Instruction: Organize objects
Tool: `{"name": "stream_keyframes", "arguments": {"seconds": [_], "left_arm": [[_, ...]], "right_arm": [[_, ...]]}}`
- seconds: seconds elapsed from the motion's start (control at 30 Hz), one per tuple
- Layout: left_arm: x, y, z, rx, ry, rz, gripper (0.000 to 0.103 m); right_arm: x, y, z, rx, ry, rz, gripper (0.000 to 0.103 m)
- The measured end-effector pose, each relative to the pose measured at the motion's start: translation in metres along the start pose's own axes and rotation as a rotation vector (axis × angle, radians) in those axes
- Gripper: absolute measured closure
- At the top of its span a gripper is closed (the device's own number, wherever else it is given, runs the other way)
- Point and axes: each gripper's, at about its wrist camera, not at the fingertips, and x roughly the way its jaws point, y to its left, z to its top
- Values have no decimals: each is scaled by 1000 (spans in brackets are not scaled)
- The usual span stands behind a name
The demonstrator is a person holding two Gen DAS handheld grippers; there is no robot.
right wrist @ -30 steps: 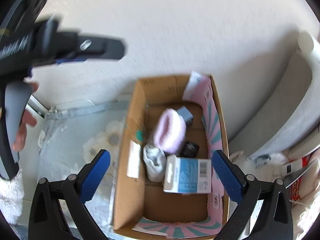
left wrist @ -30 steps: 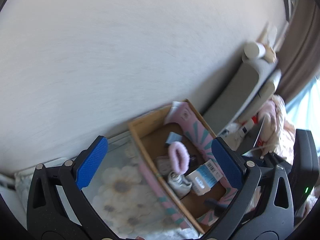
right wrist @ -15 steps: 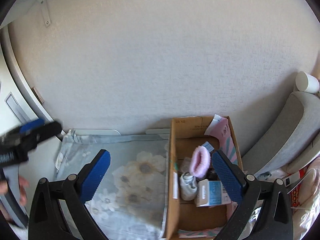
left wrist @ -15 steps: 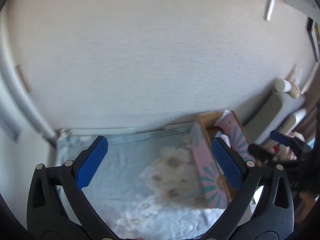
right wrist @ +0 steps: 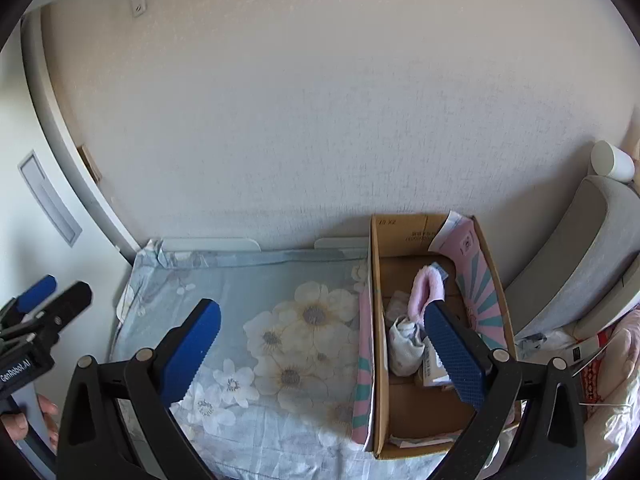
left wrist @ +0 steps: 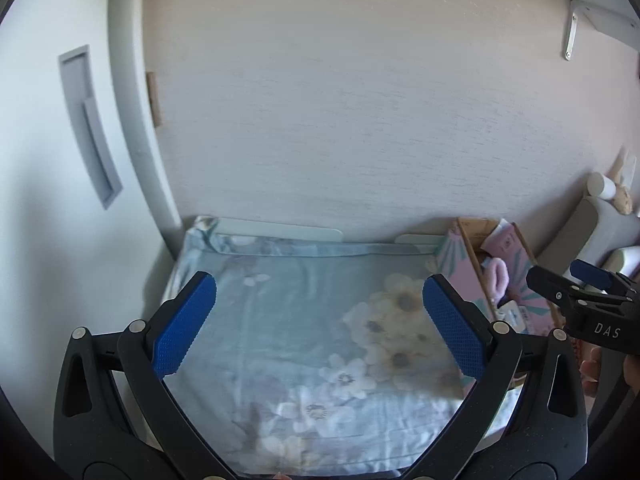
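Two tools are out in front of me, and both are spread wide with nothing between their bumpy blue pads. My left tool [left wrist: 320, 328] hangs over a flat surface covered by a soft, pale blue cloth [left wrist: 304, 320] printed with big cream flowers; the cloth is a bit wrinkly near its front edge. My right tool [right wrist: 322, 344] hangs over the line where the cloth meets a cardboard box [right wrist: 378, 320]. The box is long and brown inside, with pink and teal stripes on its outer walls, and it sits on the right end of the cloth, close to the rough cream wall [right wrist: 320, 120]. Inside the box I see a fluffy pink sock [right wrist: 428, 290] standing on its end, and just beside it a bunched-up white sock [right wrist: 404, 344]. A small white and blue packet [right wrist: 434, 364] lies next to them, but my right tool's pad covers much of it. There is a little blue-grey thing behind the pink sock, too hidden to name. In the left view the box is mostly cut off by the tool arm and only the pink sock shows well. A smooth grey cushion [right wrist: 576, 272] leans to the right of the box.
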Motion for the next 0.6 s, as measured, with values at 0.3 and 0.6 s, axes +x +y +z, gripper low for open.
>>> {"name": "stream_keyframes", "arguments": {"seconds": [0.3, 0.6], "left_arm": [[4, 9, 0, -27, -2, -10, 0], [8, 6, 4, -3, 16, -34, 0]], "right_arm": [[2, 7, -9, -5, 7, -6, 2], [-3, 7, -11, 13, -6, -32, 2]]}}
